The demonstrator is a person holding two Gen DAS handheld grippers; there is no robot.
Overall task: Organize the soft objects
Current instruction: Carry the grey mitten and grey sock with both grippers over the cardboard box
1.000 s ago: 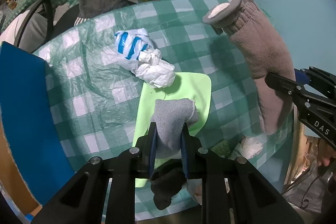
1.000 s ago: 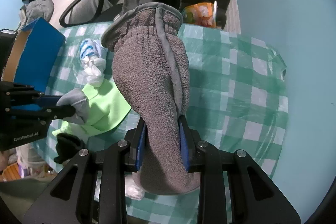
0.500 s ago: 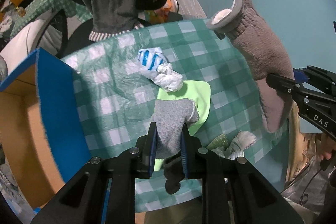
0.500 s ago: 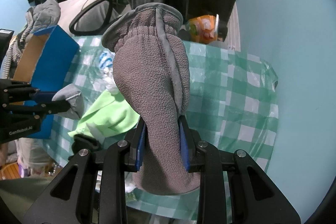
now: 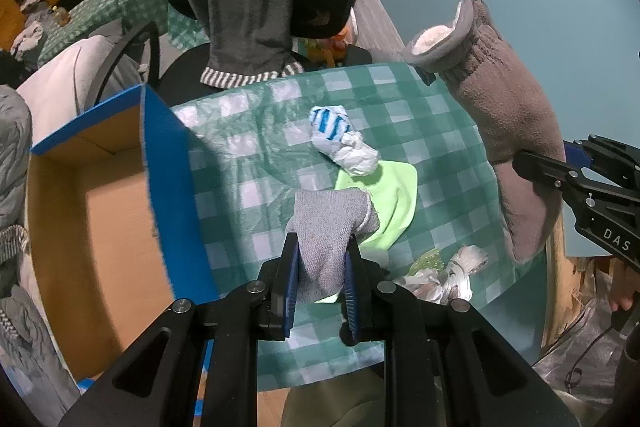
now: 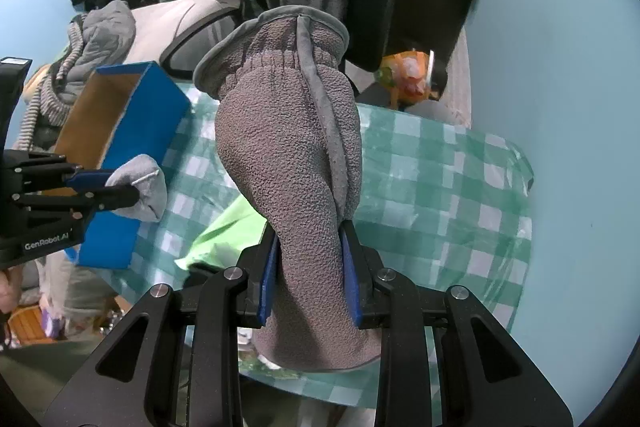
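Right gripper (image 6: 312, 267): fuzzy taupe fleece mitten (image 6: 288, 147)

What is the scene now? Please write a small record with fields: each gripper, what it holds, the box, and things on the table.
left gripper: shut on the grey sock, lifted above the table
right gripper: shut on the brown fleece mitten, held in the air
box: blue outside, open top, at the table's edge
table: green checked cloth
on table: green cloth, white and blue plastic bag
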